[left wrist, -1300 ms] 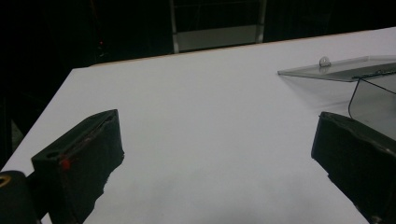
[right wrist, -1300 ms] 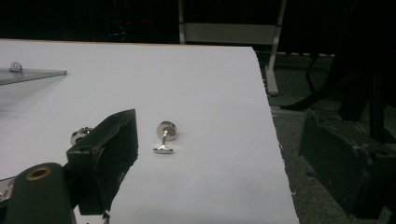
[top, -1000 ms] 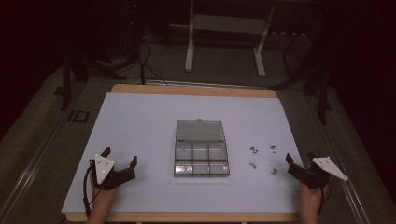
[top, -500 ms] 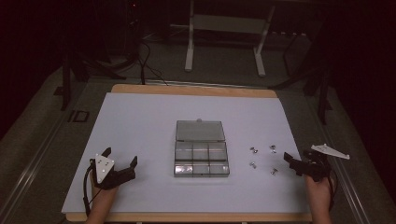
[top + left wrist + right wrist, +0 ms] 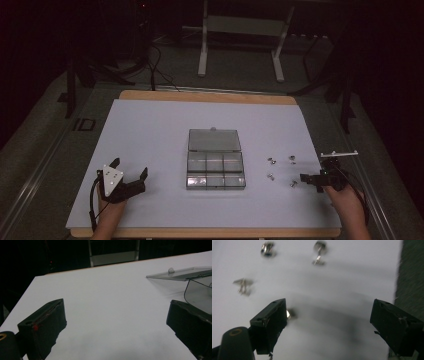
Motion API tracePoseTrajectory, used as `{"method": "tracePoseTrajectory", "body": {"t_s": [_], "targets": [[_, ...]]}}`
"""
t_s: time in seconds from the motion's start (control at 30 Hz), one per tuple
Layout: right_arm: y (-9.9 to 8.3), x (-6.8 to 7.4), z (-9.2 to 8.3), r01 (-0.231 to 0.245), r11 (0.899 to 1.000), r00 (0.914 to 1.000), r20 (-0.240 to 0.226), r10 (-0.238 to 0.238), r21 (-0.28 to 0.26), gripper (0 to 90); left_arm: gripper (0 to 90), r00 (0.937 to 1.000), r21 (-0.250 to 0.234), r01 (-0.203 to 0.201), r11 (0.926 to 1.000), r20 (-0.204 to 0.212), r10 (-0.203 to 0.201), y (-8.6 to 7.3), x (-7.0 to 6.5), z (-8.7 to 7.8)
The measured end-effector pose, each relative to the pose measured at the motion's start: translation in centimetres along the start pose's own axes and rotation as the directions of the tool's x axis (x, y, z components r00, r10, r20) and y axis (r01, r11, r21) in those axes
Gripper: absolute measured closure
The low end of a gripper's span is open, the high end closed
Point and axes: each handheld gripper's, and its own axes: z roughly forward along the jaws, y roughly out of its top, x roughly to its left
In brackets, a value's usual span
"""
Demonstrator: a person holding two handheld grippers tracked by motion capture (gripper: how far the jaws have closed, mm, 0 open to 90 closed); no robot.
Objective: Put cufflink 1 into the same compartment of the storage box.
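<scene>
A clear plastic compartment box (image 5: 216, 171) lies at the table's centre, its lid (image 5: 214, 140) folded open toward the far side. Several small metal fasteners (image 5: 270, 161) are scattered to the right of it. My right gripper (image 5: 313, 175) is turned on its side just right of the nearest fastener (image 5: 293, 183), jaws open. In the right gripper view, the right gripper (image 5: 329, 322) hangs over the white surface, with one fastener (image 5: 290, 314) beside its left jaw and others (image 5: 319, 251) farther ahead. My left gripper (image 5: 130, 167) rests open near the front left; in the left gripper view (image 5: 115, 325) it is empty, the box lid (image 5: 182, 273) ahead on the right.
A white sheet (image 5: 150, 130) covers the wooden table. Its right edge (image 5: 327, 165) runs close by my right hand, with dark floor beyond. A metal stand (image 5: 240, 30) sits behind the table's far edge.
My right gripper has lifted, rolled onto its side and moved left toward the fasteners. The left gripper and the box have stayed put.
</scene>
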Motion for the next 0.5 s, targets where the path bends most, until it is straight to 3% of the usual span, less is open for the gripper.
{"method": "tracePoseTrajectory", "body": {"t_s": [0.13,0.23,0.5], "targets": [[0.28,0.21,-0.03,0.009,0.994,0.9999,-0.008,-0.008,0.108,13.7,4.4,1.0000,0.002,-0.004,1.0000,-0.007,0.004,0.00,-0.08,0.01],[0.36,0.33,0.00,0.020,0.982,0.9997,-0.016,-0.017,0.186,13.6,5.1,1.0000,-0.004,-0.005,1.0000,-0.003,0.005,-0.01,-0.09,-0.02],[-0.01,0.17,-0.11,0.056,0.932,0.9982,-0.039,-0.045,0.358,13.7,5.1,1.0000,0.001,-0.005,1.0000,0.004,0.005,0.00,-0.04,0.01]]}}
